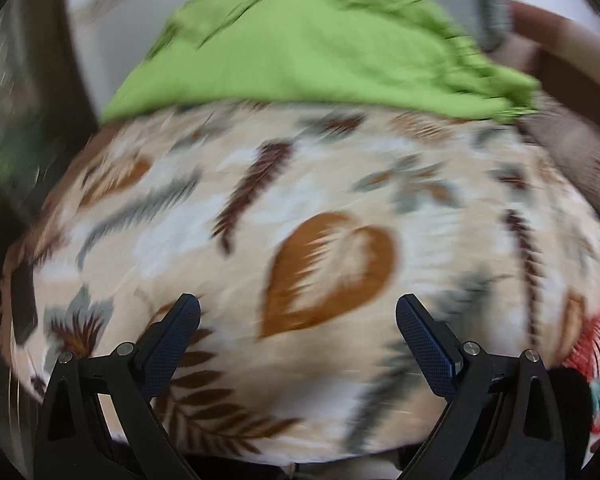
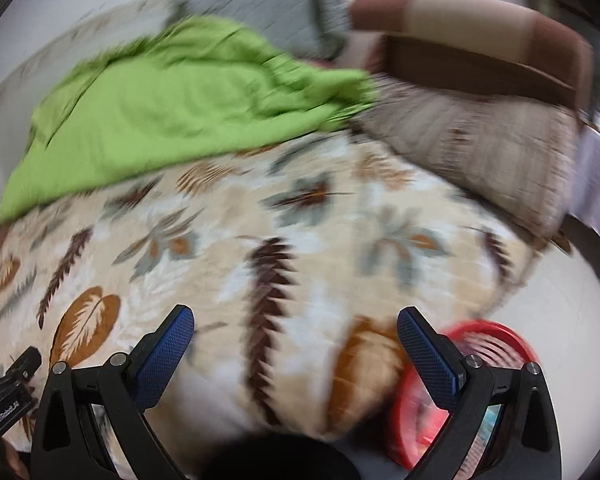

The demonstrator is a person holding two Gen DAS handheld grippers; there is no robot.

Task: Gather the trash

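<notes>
**Visitor:** How far along are you with the trash?

**Me:** By my reckoning, near the start. My left gripper [image 1: 298, 316] has its blue pads wide apart with nothing between them, and my right gripper [image 2: 296, 330] is the same: spread and empty. Both views are blurred, and I cannot make out any piece of trash on the leaf-print bedspread [image 2: 284, 216]. So finding it comes first.

**Visitor:** And where does it go?

**Me:** I take the red slatted basket [image 2: 496, 344] to be the bin. It sits on the pale floor just beside the near right corner of the bed, partly behind my right finger. In the left view it shows at the far right edge [image 1: 592, 344]. I cannot tell what is inside.

**Visitor:** Room to move?

**Me:** The middle of the bedspread is open. A green blanket [image 1: 308, 48] lies bunched across the far side, with a grey pillow [image 2: 268, 12] behind it and a patterned pillow [image 2: 484, 148] against the brown headboard [image 2: 480, 48] on the right. The bed's edge drops away close beneath both grippers.
</notes>
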